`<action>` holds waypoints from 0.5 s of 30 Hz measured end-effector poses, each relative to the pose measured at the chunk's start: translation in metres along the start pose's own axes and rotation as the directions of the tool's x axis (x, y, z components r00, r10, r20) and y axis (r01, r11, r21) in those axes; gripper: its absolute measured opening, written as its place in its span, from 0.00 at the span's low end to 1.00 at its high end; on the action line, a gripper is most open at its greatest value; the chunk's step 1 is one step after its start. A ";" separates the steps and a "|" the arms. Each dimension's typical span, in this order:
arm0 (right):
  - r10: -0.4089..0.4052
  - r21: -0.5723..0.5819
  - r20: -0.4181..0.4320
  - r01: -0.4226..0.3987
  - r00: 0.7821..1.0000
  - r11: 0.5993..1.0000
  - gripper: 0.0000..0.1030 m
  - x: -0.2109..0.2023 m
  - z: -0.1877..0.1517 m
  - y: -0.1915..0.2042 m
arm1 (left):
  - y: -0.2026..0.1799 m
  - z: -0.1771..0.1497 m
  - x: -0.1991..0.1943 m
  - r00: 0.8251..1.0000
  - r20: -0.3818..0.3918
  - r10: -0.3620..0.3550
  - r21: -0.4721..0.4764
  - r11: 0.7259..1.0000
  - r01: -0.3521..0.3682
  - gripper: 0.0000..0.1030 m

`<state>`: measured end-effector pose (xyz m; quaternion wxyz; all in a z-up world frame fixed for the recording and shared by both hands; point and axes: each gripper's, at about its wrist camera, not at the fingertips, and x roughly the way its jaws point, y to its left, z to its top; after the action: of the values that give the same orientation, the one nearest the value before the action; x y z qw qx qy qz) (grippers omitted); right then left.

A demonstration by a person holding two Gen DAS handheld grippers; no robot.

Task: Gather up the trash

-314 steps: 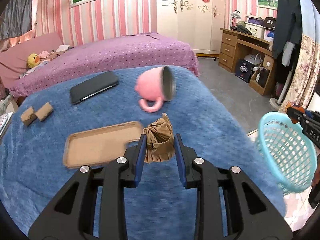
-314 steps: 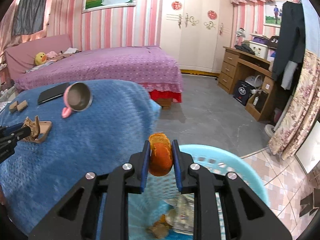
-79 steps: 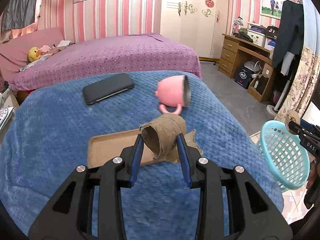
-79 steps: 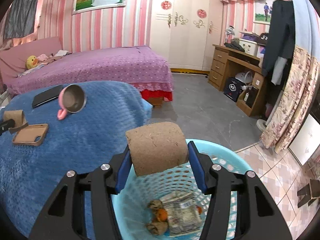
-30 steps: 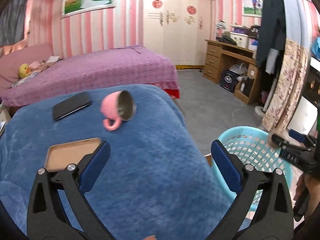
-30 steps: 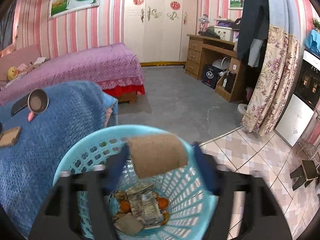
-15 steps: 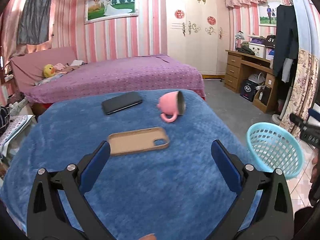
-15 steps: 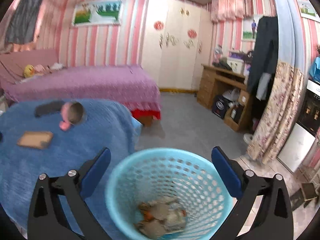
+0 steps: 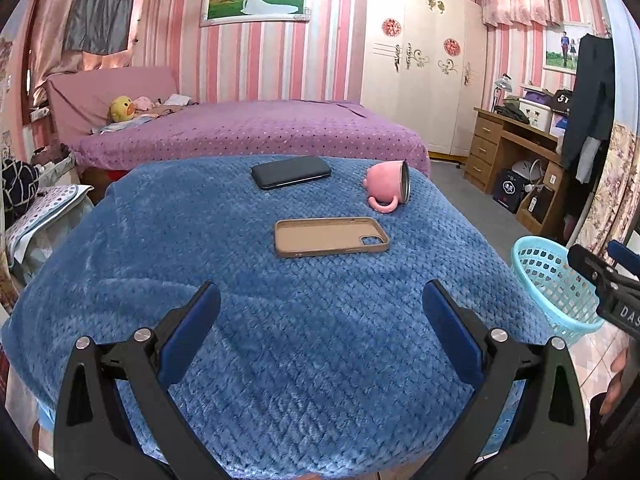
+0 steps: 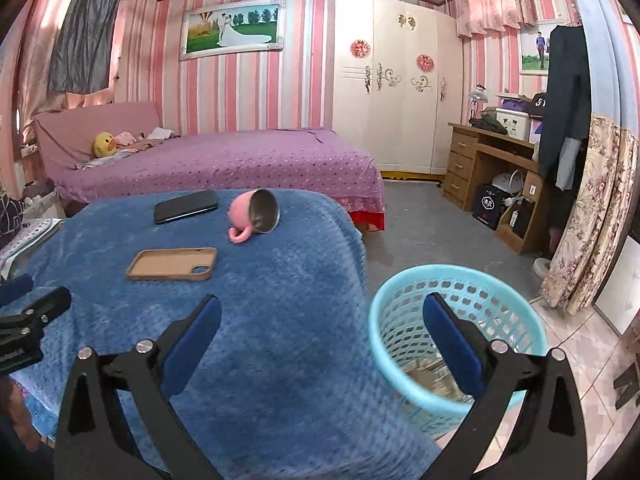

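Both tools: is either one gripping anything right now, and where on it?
Nothing is held. The left tool and the right tool are both wide open with nothing between their jaws.

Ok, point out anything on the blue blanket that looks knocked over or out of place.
The pink mug lies tipped on its side near the blanket's far right edge, steel mouth toward the basket side. The empty phone case sits apart from the black phone. Nothing looks spilled.

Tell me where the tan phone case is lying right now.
In the left wrist view the tan phone case lies flat, open side up, mid-way across the blue blanket, just in front of the tipped pink mug and nearer than the black phone.
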<state>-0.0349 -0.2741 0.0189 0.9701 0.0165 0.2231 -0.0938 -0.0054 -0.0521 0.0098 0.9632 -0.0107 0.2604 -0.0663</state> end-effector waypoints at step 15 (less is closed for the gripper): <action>-0.052 -0.051 0.035 0.053 0.998 0.997 0.96 -0.010 -0.009 0.032 | 0.006 -0.007 -0.001 0.996 0.079 0.033 0.034 0.999 -0.035 0.95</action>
<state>-0.0415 -0.2407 0.0147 0.9711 -0.0162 0.2094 -0.1137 -0.0092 -0.0458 0.0039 0.9736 0.0083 0.2214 -0.0541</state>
